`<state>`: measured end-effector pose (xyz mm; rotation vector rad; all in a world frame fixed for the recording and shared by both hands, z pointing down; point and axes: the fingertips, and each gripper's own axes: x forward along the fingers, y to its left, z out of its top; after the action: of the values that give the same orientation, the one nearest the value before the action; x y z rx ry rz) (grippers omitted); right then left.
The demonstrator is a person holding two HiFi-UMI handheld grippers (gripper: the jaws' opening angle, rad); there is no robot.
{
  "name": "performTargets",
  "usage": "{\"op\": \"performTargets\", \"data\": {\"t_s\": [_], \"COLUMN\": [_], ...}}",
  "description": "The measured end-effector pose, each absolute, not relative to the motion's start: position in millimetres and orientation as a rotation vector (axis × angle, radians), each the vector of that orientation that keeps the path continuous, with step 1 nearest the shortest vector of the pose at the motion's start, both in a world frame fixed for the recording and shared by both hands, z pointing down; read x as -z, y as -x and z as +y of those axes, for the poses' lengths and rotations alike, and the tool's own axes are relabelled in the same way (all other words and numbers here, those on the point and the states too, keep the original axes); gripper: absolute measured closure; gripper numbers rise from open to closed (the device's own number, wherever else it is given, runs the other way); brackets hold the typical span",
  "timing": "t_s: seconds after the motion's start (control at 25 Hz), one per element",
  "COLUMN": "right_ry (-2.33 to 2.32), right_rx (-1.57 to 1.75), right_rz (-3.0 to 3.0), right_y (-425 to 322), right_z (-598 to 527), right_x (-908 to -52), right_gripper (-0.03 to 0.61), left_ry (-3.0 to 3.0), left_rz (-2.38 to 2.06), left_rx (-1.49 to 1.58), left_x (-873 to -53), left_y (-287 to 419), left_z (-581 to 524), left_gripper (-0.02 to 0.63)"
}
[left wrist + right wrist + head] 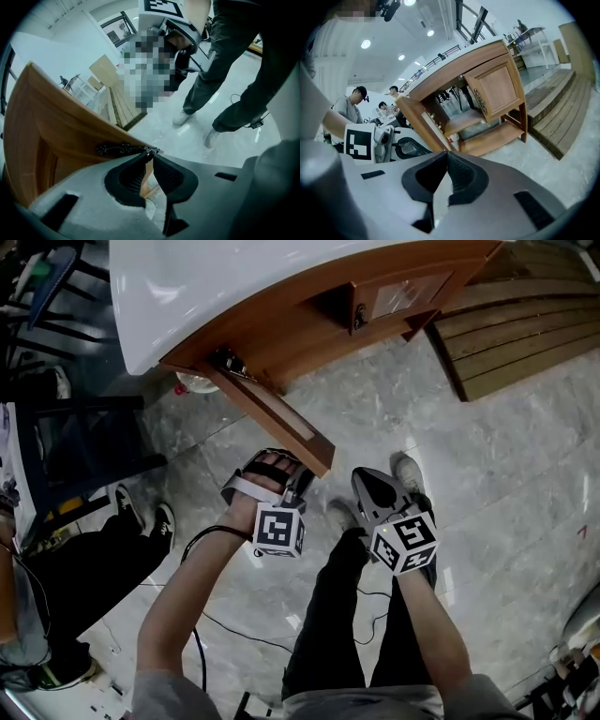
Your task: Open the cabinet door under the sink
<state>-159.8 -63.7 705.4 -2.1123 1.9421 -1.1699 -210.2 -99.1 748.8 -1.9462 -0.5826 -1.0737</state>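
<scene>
The brown wooden cabinet door (281,418) under the white sink (187,287) is held swung out, near side, its dark metal handle (119,149) pinched by the left gripper (151,153). The right gripper (446,154) is seen closed, empty. That thin pinch could be lost, and the door let swing shut.

Grey marble floor (506,484), wooden steps (525,334), ceiling spotlights (365,44).

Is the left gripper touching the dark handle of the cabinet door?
Touching. In the left gripper view, the left gripper pinches the end of the handle on the cabinet door.
</scene>
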Motion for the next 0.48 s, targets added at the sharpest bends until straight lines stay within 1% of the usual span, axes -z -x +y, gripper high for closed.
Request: {"op": "performTargets", "data": {"t_s": [0.2,0.48], "right_ry": [2.078,2.008], "right_rx": [1.21,1.237], "right_rz": [1.979,2.085], "right_y": [178,206], "right_z": [-64,-73], "right_x": [-696,-684], "right_gripper": [0.568,0.568], "left_ry": [1.936,1.938], "left_rz": [-0.585,-0.511], "left_rx": [1.119,1.178], "left_x": [-748,-751], "left_y": [245,276], "left_z": [-104,-115], "left_gripper": [0.569,0.557]}}
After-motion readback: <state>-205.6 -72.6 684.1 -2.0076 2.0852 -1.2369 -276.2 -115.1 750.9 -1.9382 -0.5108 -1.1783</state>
